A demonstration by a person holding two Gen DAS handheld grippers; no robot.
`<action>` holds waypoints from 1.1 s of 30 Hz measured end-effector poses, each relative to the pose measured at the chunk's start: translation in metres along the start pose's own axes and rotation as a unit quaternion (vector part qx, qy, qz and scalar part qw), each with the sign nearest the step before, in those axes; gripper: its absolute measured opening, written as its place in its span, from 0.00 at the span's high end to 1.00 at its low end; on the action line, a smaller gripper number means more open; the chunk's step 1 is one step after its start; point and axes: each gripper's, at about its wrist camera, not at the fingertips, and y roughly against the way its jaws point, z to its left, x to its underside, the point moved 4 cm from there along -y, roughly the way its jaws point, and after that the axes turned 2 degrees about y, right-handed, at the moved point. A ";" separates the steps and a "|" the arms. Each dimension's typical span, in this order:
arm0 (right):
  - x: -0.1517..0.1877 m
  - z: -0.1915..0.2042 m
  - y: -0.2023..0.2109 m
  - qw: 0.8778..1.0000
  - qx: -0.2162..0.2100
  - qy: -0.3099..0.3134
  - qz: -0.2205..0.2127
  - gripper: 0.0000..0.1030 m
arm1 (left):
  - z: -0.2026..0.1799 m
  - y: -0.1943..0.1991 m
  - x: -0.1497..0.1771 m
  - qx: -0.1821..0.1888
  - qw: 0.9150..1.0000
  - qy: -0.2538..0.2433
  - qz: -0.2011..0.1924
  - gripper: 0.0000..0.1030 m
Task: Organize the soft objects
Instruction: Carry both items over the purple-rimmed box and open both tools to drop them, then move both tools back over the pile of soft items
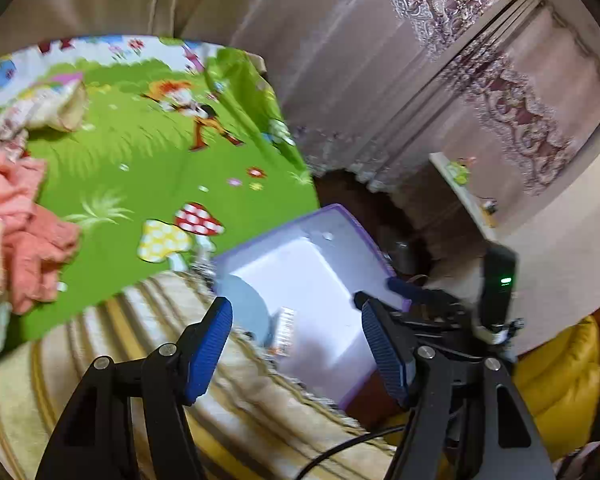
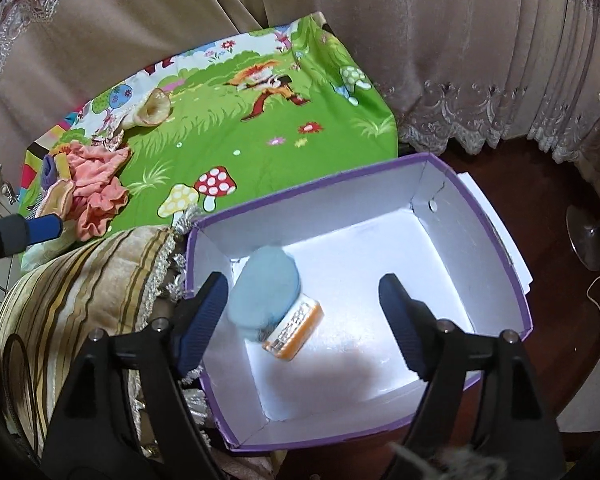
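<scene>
The left tongs (image 1: 296, 348) stand open and empty over the purple box (image 1: 228, 260); the pink cloth (image 1: 32, 236) lies crumpled at the left on the green mat (image 1: 148, 148). The right tongs (image 2: 304, 320) (also wide apart, holding nothing) hang above the box (image 2: 496, 216), where a blue soft piece (image 2: 268, 292) lies. The cloth (image 2: 100, 184) looks light and limp, so I would pinch a raised fold.
</scene>
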 end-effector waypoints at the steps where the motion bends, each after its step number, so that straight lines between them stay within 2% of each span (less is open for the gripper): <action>1: -0.002 0.002 0.003 1.000 0.002 0.003 -0.008 0.19 | 0.002 0.002 0.001 -0.012 1.000 -0.008 -0.006 0.34; 4: -0.007 0.008 0.009 1.000 0.013 0.008 -0.025 0.13 | 0.008 0.010 0.003 -0.035 0.999 -0.028 -0.030 0.34; 6: -0.012 0.013 0.014 0.999 0.034 0.019 -0.038 0.10 | 0.017 0.018 0.004 -0.052 0.997 -0.034 -0.041 0.34; 10: -0.020 0.020 0.021 0.996 0.055 0.023 -0.063 0.05 | 0.035 0.032 0.003 -0.092 0.994 -0.037 -0.051 0.34; 15: -0.025 0.039 0.026 0.993 0.055 0.053 -0.090 0.04 | 0.067 0.059 0.006 -0.121 0.990 -0.021 -0.072 0.34; 17: -0.026 0.048 0.027 0.993 0.042 0.063 -0.089 0.04 | 0.080 0.070 0.009 -0.128 0.989 -0.012 -0.079 0.34; 21: -0.028 0.062 0.023 0.995 -0.016 0.061 -0.076 0.04 | 0.112 0.092 0.017 -0.144 0.985 0.016 -0.091 0.34; 29: -0.029 0.099 0.015 0.992 -0.045 0.098 -0.059 0.04 | 0.180 0.135 0.037 -0.172 0.974 0.097 -0.112 0.34; 33: -0.033 0.116 0.011 0.991 -0.057 0.113 -0.050 0.04 | 0.201 0.143 0.039 -0.183 0.969 0.117 -0.114 0.34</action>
